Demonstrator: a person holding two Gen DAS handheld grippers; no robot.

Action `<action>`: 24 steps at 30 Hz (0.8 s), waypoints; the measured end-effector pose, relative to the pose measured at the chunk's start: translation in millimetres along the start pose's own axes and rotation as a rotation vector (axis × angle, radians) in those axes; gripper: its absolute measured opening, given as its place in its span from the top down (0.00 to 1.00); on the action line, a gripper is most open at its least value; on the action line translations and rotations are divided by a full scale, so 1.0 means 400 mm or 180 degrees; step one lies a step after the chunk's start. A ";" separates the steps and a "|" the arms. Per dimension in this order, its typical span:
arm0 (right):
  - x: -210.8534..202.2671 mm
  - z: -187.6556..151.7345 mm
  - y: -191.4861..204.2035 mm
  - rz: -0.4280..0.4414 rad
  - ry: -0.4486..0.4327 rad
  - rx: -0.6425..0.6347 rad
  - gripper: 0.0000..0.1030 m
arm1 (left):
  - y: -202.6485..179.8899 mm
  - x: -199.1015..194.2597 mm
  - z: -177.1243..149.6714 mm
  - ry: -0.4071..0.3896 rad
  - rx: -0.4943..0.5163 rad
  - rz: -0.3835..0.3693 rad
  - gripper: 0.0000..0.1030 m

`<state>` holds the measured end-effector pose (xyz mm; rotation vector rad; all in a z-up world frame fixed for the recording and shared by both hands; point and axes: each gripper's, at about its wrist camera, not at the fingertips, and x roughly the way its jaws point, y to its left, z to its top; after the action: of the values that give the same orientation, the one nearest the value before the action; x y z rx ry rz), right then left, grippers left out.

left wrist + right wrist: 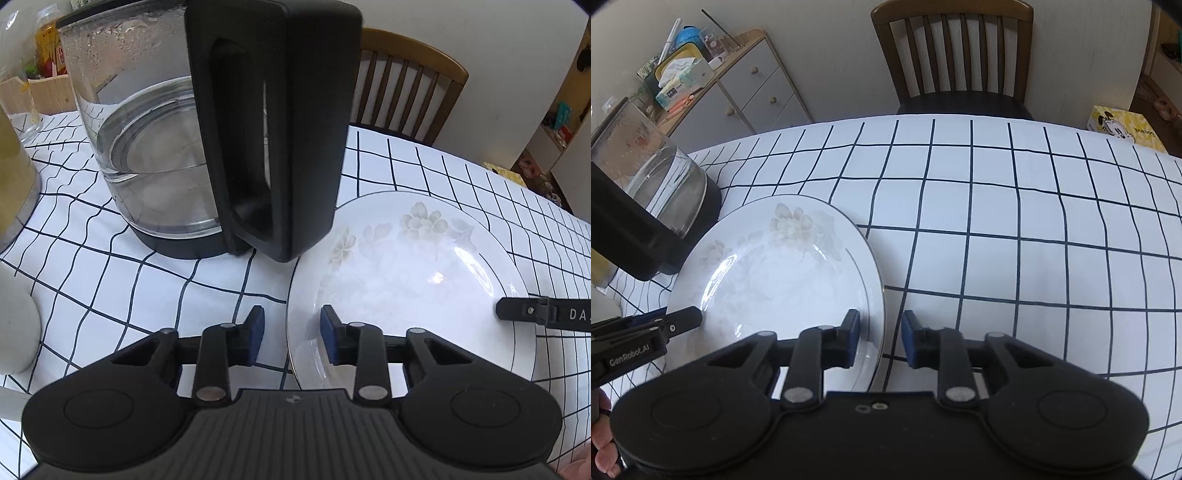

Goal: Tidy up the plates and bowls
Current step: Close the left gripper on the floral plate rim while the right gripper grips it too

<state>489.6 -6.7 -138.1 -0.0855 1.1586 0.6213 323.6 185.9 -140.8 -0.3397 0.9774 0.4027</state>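
Early stage: floral plate [783,273] on the worktop [1015,229] beside the kettle [207,140]. Left gripper [292,332] and right gripper [880,338] fingers straddle opposite rims, not clamped. No bowls visible; stacking outstanding.

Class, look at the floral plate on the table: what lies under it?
Under the plate only the checked tablecloth shows, running out from its rim. Whatever lies directly beneath the plate's middle is covered.
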 end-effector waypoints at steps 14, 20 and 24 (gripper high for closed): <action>-0.014 -0.009 -0.004 0.0039 -0.0041 0.0073 0.88 | -0.003 -0.016 0.004 -0.0040 -0.0093 -0.0059 0.88; -0.043 -0.011 0.000 0.0039 -0.0072 0.0097 0.90 | -0.005 -0.025 -0.003 -0.0038 -0.0134 -0.0067 0.89; -0.062 -0.017 -0.007 0.0015 -0.0092 0.0109 0.91 | -0.015 -0.045 -0.010 -0.0096 -0.0124 -0.0124 0.90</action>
<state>479.0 -21.7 -119.8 -0.0445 1.1412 0.6047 314.5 175.7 -126.8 -0.3864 0.9330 0.3907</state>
